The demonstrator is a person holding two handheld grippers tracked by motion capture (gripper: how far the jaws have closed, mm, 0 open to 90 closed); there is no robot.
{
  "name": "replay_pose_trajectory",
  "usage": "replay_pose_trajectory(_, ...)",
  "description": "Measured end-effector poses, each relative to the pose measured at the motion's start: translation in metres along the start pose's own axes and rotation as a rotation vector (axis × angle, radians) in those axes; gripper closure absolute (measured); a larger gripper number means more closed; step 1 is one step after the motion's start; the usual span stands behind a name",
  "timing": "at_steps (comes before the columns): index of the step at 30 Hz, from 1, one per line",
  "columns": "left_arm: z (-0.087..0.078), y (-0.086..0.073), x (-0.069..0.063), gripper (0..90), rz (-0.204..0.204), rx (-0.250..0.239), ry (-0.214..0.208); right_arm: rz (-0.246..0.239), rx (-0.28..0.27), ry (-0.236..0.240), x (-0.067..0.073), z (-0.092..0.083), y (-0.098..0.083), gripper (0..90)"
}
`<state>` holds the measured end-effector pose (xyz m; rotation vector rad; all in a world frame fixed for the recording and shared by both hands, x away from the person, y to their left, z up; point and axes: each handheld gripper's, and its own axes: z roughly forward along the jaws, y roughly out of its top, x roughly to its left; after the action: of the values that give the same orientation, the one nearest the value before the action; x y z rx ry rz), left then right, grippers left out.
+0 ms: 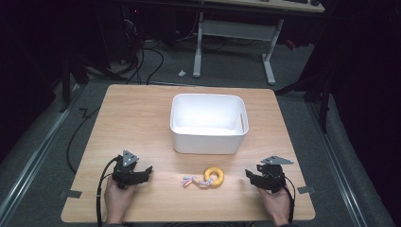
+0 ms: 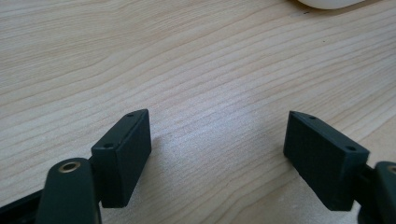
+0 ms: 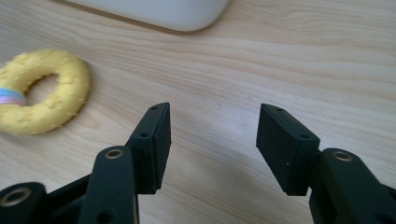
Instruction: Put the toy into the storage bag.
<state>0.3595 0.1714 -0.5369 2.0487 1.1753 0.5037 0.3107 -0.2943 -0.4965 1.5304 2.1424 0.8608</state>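
A yellow ring toy [image 1: 213,177] with a pastel rope [image 1: 193,180] tied through it lies on the wooden table [image 1: 137,118] near its front edge, between the two hands. The same yellow ring toy [image 3: 39,91] sits to the left of my right gripper's jaws. My right gripper [image 1: 249,176] is held low at the front right, open, with bare wood between its jaws. At the front left my left gripper [image 1: 147,171] is open wide over bare table, nothing between its pads [image 2: 123,156].
A white plastic bin [image 1: 209,123] stands in the middle of the table, behind the toy; inside it I see nothing. Its rounded corner [image 3: 177,14] lies ahead of the right gripper. Tape marks [image 1: 71,194] sit at the table's front corners. A desk frame [image 1: 236,42] stands beyond.
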Motion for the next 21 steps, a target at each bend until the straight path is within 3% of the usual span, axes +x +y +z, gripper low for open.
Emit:
replay_pose_trajectory(4, 0.000, 0.000, 0.000, 23.3, 0.000, 0.000, -0.002, -0.056, -0.010, 0.027, 0.012, 0.001, 0.007, 47.5)
replay_pose_trajectory(11, 0.000, 0.000, 0.000, 23.4, -0.001, 0.000, -0.002, -0.080, -0.019, 0.087, 0.026, 0.004, 0.010, 50.9)
replay_pose_trajectory(21, 0.000, 0.000, 0.000, 23.6, -0.002, 0.000, -0.003, -0.113, -0.010, 0.116, 0.033, 0.007, 0.016, 53.1)
